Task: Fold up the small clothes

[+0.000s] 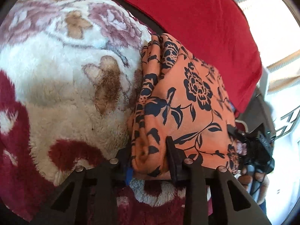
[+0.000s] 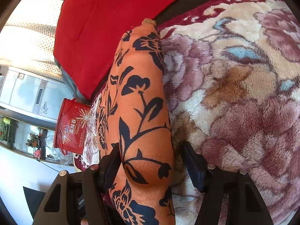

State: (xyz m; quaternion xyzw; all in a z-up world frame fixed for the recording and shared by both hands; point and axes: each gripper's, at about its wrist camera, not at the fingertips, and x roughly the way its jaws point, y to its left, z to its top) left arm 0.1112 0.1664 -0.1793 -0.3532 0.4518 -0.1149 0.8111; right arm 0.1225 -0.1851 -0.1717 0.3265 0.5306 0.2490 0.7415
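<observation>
Orange cloth printed with dark navy flowers, the small garment (image 1: 187, 97), lies bunched on a plush floral blanket (image 1: 61, 78) that covers what looks like a bed, with a red cushion (image 1: 187, 15) just behind it.

The left tongs (image 1: 150, 159) pinch a thick gathered fold at the near edge of the garment; both jaws press into the fabric, so the grip looks firm. The right tongs (image 2: 150, 166) stand noticeably wider: in the right wrist view the garment (image 2: 138, 101) runs as a long rolled ridge between the jaws, the left jaw touching the cloth while the right jaw stands clear of it over the blanket (image 2: 243, 93). I read that as straddling, not gripping.

The step in hand appears to be taking hold of one end of the garment with both tongs, ready to spread it out or carry it over for a fold. The next move probably calls for the right tongs to close on the ridge, then both to lift together so the bunched layers come free evenly.

A red bucket-like container (image 2: 72, 125) beside the bed carries gold writing and starburst marks, too small to read.
</observation>
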